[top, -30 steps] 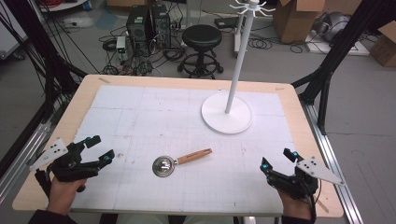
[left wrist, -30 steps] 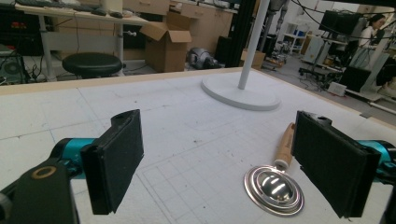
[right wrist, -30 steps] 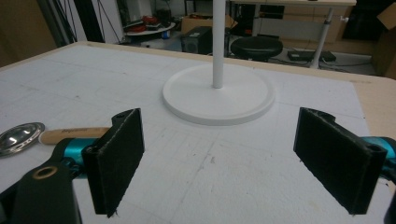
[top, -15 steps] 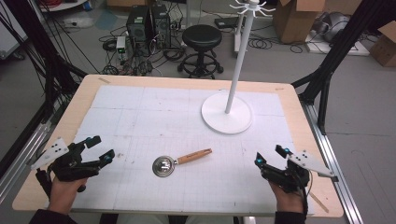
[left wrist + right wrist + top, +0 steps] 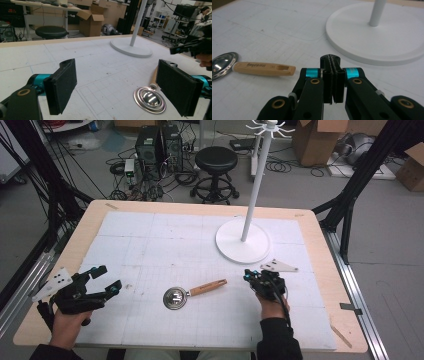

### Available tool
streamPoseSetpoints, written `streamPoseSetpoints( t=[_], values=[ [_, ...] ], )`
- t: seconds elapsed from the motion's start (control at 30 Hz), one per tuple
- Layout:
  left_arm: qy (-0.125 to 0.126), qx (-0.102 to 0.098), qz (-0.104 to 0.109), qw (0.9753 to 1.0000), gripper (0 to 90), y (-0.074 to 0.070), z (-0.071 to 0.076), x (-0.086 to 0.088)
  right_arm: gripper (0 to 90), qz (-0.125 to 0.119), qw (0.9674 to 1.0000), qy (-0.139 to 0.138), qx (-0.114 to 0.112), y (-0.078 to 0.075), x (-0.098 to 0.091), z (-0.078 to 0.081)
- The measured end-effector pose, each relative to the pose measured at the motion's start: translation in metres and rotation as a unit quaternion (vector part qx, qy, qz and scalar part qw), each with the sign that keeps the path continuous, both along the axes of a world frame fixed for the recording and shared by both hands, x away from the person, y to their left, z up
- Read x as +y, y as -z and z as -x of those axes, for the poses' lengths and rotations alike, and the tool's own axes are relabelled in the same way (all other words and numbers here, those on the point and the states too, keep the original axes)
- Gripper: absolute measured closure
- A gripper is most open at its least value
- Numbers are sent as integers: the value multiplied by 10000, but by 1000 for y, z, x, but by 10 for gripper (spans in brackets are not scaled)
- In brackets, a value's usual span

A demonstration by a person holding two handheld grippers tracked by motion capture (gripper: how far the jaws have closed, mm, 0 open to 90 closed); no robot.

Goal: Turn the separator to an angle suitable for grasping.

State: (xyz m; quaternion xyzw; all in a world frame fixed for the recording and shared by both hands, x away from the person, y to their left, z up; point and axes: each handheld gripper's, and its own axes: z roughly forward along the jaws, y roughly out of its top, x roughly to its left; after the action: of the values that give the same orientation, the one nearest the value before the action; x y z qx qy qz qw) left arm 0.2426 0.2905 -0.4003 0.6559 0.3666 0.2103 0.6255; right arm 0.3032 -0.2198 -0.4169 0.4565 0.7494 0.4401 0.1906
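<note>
Round steel scoop with pale wooden handle [image 5: 192, 292]: flat on white gridded mat [image 5: 150, 245], near the mat's front edge about mid-width, bowl toward the front-left corner, handle toward the right edge. Untouched, nothing lifted yet. Right gripper [image 5: 256, 276] just beside the handle tip, apart from it, jaws just closed, pads pressed together on nothing. In the right gripper view, handle [image 5: 263, 68] left of and just beyond the shut pads [image 5: 333, 82], no contact. Left gripper [image 5: 102, 281] near front-left corner, well apart from the scoop, jaws spread wide, empty; bowl [image 5: 150, 98] seen between its pads [image 5: 63, 85]. Probably early approach: grasp and everything after still to do. White hook stand on round base [image 5: 243, 240] toward back-right, hooks bare as far as visible. Dark printed writing on handle, upside down, not legible.
</note>
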Motion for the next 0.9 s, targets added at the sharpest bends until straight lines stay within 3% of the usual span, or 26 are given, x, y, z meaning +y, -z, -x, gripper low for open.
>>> streamPoseSetpoints(
  t=[0.1,0.23,0.47,0.6,0.9],
  values=[
    [-18,30,8,10000,177,1,-1,2,890,290,9986,-124,429,14,21,-11],
    [-38,39,44,10000,177,1,-1,3,890,565,9958,-338,640,25,40,-17],
    [3,51,11,10000,178,1,-2,2,891,657,9945,-635,522,27,53,-18],
    [-4,62,13,10000,178,1,-2,3,891,562,9944,-760,480,27,59,-18],
    [2,69,-12,10000,178,1,-3,3,891,407,9904,-1216,517,27,96,-19]
  ],
)
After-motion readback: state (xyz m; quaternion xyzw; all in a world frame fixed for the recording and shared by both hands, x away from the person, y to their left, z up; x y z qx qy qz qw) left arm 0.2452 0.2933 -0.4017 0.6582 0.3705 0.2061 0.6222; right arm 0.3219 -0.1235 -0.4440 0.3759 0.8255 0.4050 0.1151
